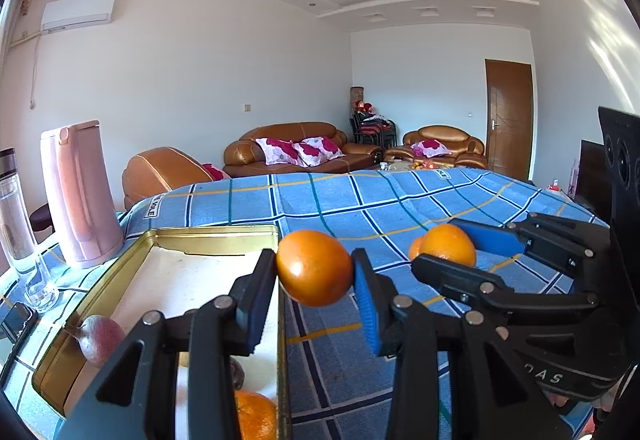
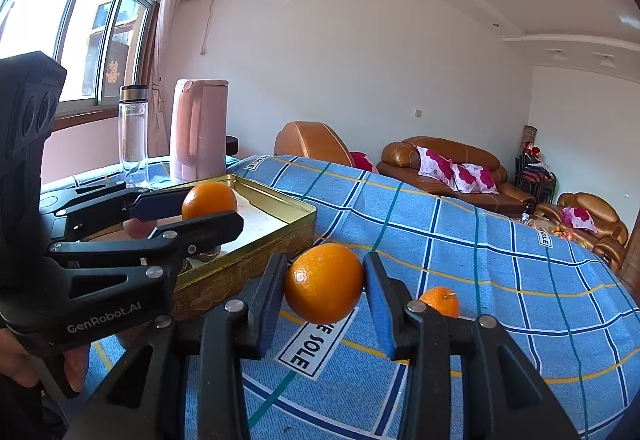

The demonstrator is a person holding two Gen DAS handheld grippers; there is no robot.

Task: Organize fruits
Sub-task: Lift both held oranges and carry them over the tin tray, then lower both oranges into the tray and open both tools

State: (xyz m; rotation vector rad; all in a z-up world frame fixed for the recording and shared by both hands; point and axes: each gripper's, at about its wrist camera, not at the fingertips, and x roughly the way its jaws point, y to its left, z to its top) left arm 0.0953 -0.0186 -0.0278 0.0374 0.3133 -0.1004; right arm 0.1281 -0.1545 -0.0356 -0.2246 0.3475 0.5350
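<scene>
Left gripper point(image 1: 314, 272) clamped orange point(image 1: 314, 267) beside tin point(image 1: 216, 234); right gripper point(image 2: 324, 290) clamped second orange point(image 2: 324, 283) over cloth point(image 2: 500, 260); tin held pear point(image 1: 100, 338), tangerine point(image 1: 256, 414); small orange point(image 2: 440, 301) left on cloth; roughly halfway, judged.

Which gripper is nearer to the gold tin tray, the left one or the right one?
Left. The left gripper holds its orange right at the gold tin tray's edge; the right gripper holds another orange farther out over the blue cloth.
</scene>
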